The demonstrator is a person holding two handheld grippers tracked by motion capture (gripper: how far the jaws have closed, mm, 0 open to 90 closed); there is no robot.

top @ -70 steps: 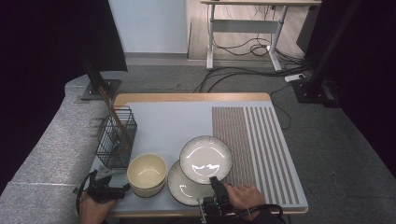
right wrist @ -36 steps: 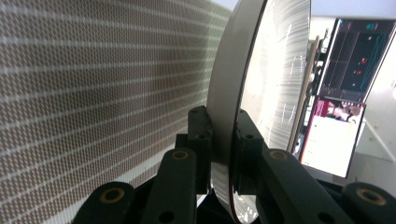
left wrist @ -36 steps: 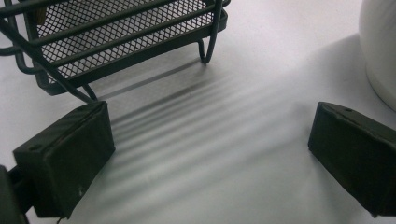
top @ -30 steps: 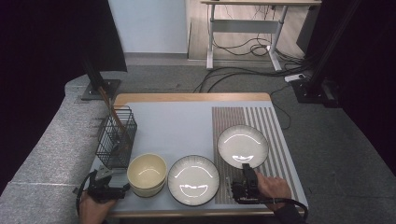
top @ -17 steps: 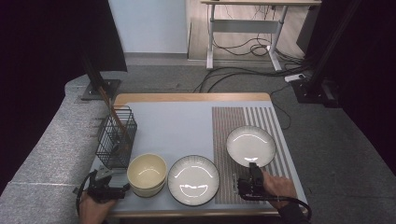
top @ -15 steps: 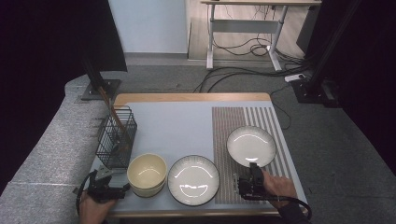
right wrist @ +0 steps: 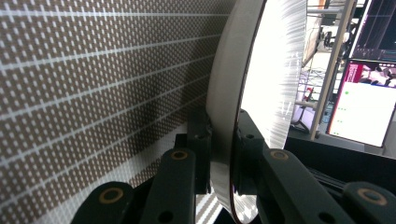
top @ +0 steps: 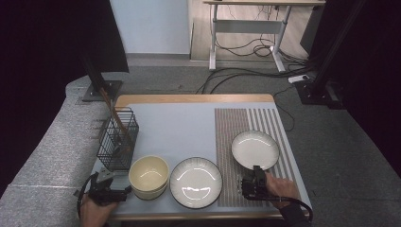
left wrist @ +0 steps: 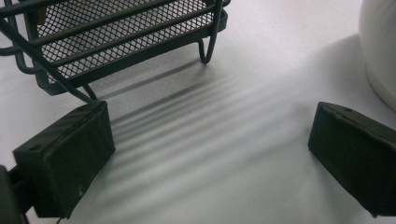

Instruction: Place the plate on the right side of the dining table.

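A cream bowl [top: 149, 176] sits just beside a black wire basket [top: 117, 138] — a second plate [top: 196, 182] lies between bowl and striped placemat [top: 227, 137].

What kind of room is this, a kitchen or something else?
Probably a lab or workshop rather than a kitchen. The plate, bowl and wire basket sit on a staged table, with cables across a carpeted floor and a desk frame behind.

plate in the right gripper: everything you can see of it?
The white plate is round and shallow, glossy like glazed ceramic, with fine ribbing on its rim. The right gripper is shut on its near edge, one jaw above the rim and one below. It sits over the brown striped mat; whether it rests on it is unclear.
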